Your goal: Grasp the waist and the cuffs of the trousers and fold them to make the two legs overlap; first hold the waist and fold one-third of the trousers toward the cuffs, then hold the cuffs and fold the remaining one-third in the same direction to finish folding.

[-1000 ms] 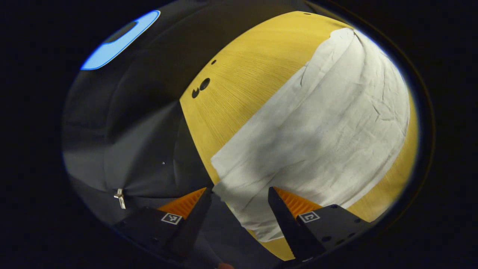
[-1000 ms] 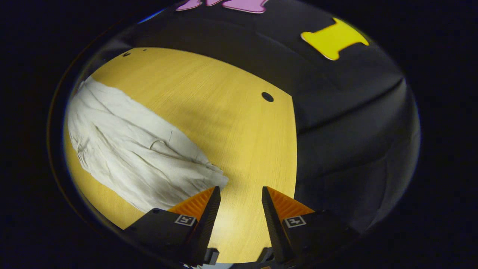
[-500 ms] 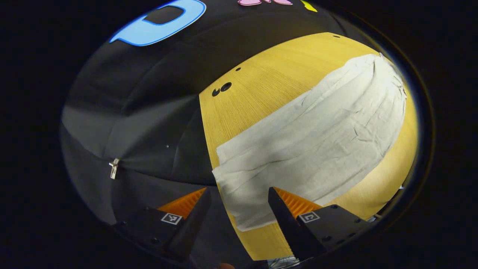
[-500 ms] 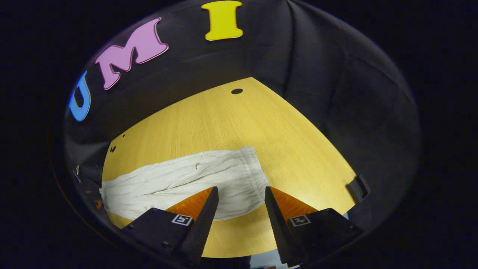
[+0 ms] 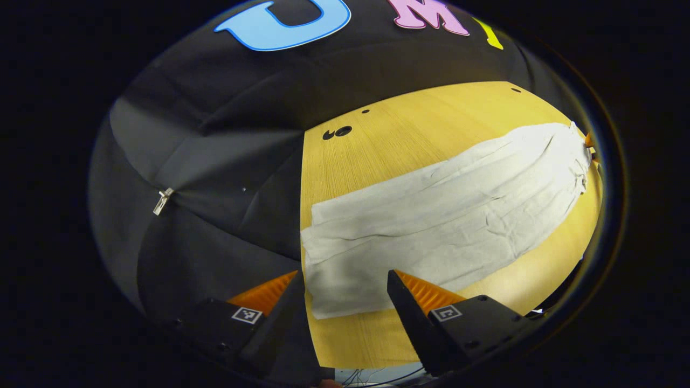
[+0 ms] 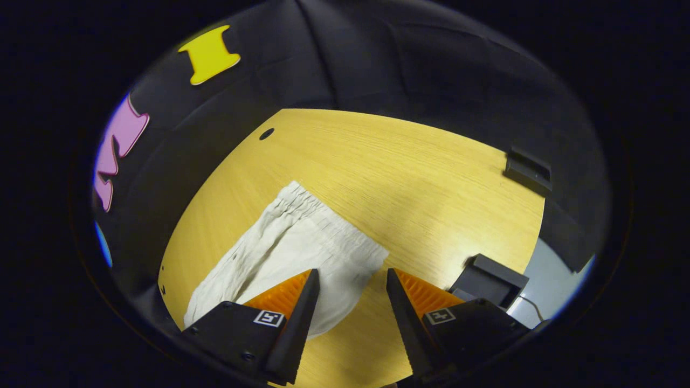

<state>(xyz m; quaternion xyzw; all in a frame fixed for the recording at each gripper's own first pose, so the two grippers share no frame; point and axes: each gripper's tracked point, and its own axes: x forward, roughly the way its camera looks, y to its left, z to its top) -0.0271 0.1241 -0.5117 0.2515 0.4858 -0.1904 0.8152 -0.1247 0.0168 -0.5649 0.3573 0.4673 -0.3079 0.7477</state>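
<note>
Wood table carries the pale trousers lying flat, cuffs under my left gripper, waist by my right gripper; both gape empty. Pinching one layer, I reckon, skews the fold.

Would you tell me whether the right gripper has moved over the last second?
Yes. The right gripper swung toward the trousers' waist, away from the table's far edge.
</note>
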